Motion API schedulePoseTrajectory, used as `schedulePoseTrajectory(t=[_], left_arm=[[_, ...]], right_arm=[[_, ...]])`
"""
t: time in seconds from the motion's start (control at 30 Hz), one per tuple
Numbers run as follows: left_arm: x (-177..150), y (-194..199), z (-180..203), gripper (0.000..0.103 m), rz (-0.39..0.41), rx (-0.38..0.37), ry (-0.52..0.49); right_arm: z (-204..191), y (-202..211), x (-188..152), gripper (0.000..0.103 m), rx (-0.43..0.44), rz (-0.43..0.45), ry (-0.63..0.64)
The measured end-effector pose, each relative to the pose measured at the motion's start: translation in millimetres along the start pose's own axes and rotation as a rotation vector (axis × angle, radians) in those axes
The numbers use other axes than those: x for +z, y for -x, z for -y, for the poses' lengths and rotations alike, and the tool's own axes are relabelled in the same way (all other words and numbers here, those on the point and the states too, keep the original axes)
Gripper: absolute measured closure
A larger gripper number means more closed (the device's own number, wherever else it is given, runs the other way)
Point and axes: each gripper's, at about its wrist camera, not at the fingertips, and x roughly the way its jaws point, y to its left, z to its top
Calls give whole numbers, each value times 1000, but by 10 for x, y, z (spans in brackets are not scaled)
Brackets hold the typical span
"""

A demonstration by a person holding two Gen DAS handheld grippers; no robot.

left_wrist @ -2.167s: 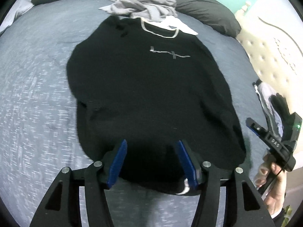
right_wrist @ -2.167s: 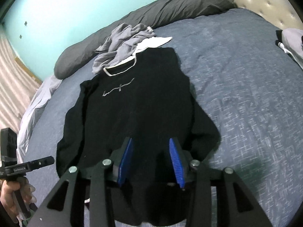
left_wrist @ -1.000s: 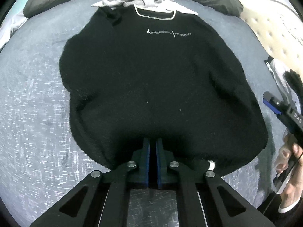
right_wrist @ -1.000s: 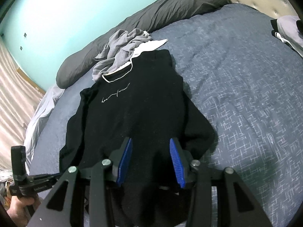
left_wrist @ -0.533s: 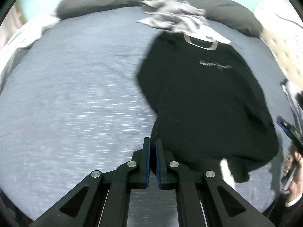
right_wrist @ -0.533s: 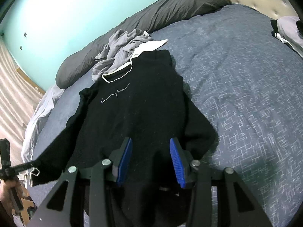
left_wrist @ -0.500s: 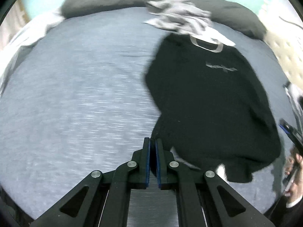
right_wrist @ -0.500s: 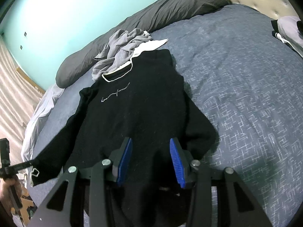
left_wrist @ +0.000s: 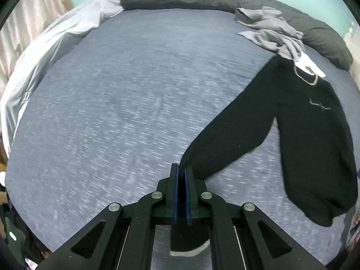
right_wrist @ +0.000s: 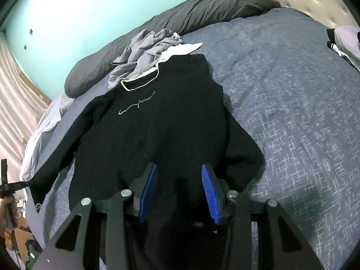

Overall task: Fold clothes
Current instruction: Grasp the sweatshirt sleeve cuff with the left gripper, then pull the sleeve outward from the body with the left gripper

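The black sweatshirt (right_wrist: 162, 130) bears a thin white script line across its chest, below the collar. The letters are too small to read.

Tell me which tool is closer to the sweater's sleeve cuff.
Left. The left tool is clamped on the cuff of the outstretched sleeve; the right tool hangs open over the sweater's bottom hem, away from that cuff.

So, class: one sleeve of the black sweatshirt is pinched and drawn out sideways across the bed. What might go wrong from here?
1. The left hand-held gripper is shut near the sleeve cuff; further pulling could drag the black sweatshirt askew.
2. The right hand-held gripper is open above the hem, so nothing anchors the body.
3. The collar touches the grey garment, which could snag and follow.
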Motion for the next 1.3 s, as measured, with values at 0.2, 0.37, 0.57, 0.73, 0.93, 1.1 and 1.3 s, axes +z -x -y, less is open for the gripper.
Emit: schedulePoseTrajectory(t=[0.2,0.37,0.57,0.73,0.93,1.1,1.3], left_arm=[[146,-202,-330,98,-17,46,43],[325,-322,-449,98,-11,72,41],[660,-495,-633,98,2,110,56],[716,-747,-695,96,-47,128,66],[751,-767,-845,85,-39,92,106],[617,-610,-1079,69,-22,109,131],[378,-588,-1305,65,-32,91,159]], right_arm=[[-8,-41,-11,61,-13,4,9],[-29,-84,-31,61,-24,1,26],[-50,-150,-71,61,-42,-11,48],[-49,-188,-83,61,-57,-12,52],[-46,-188,-65,61,-54,1,38],[-39,-165,-65,61,-43,12,30],[-21,-138,-64,61,-34,22,9]])
